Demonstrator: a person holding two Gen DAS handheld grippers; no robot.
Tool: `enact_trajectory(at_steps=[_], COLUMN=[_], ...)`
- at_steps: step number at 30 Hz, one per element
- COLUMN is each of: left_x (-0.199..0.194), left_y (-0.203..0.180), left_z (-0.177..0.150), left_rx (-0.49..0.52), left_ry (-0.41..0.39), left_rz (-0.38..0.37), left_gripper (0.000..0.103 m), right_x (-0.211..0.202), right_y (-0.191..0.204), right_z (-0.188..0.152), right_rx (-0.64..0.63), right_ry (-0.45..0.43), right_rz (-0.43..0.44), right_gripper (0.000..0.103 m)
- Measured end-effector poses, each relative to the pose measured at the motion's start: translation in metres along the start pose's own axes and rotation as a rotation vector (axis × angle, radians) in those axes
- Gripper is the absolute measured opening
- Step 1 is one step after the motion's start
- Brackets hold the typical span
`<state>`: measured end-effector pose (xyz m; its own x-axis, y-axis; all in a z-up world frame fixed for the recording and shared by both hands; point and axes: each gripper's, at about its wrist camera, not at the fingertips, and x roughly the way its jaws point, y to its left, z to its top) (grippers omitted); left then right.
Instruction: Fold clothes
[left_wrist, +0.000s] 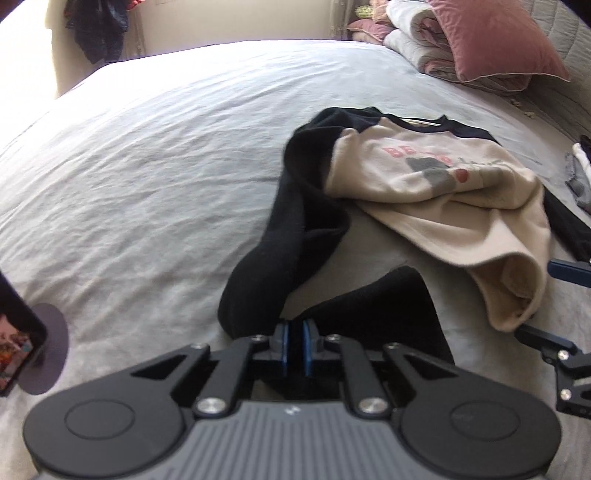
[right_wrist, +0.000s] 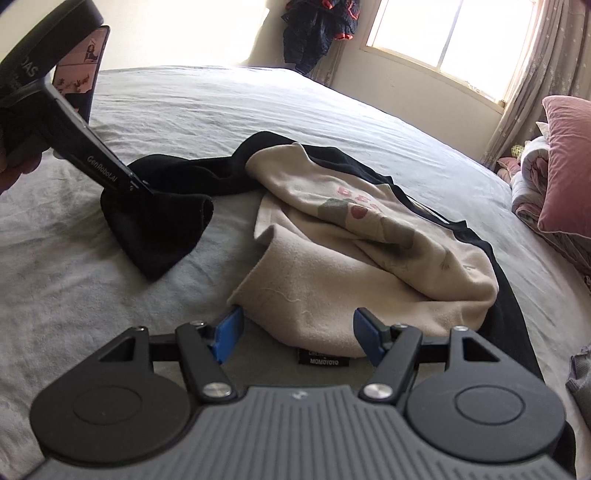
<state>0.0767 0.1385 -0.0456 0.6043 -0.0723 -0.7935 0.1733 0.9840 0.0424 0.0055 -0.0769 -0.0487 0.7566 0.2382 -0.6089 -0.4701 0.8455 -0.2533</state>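
Clamped between the left gripper (left_wrist: 294, 345) jaws is the black fabric sleeve (left_wrist: 295, 221), trailing ahead to the crumpled cream sweatshirt (left_wrist: 443, 206). Its cream hem (right_wrist: 295, 325) lies between the right gripper (right_wrist: 295, 336) jaws, which stand apart, ungrasped.

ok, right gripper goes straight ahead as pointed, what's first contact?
Likely the cream hem of the shirt, lying between the open right gripper fingers, on the bed. Depth is unclear.

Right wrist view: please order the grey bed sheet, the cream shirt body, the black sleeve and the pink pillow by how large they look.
1. grey bed sheet, largest.
2. cream shirt body.
3. black sleeve.
4. pink pillow: cut off by the picture edge and farther away, so its rank against the sleeve is unsure.
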Motion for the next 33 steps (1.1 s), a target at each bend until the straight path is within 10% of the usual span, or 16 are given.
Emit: enact_trajectory(at_steps=[6, 9, 13, 15, 33], left_x=[-0.004, -0.013, -0.028, -0.033, -0.001], left_y=[0.013, 0.015, 0.017, 0.016, -0.017], left_z=[0.005, 0.008, 0.009, 0.009, 0.015], left_rx=[-0.062, -0.111, -0.186, -0.213, -0.309], left_ry=[-0.022, -0.058, -0.115, -0.15, -0.081], left_rz=[0.178, 0.125, 0.006, -0.045, -0.3], left_gripper=[0.011, 0.012, 0.027, 0.048, 0.041], right_x=[0.005, 0.009, 0.014, 0.012, -0.068], right_y=[0.015, 0.021, 0.016, 0.007, -0.068], right_z=[0.003, 0.002, 0.003, 0.005, -0.013], right_rx=[-0.054, -0.083, -0.048, 0.004, 0.142], right_ry=[0.001, 0.0, 0.007, 0.008, -0.072], right_rz=[0.042, 0.028, 0.0, -0.001, -0.115], right_gripper=[0.069, 0.06, 0.018, 0.016, 0.012])
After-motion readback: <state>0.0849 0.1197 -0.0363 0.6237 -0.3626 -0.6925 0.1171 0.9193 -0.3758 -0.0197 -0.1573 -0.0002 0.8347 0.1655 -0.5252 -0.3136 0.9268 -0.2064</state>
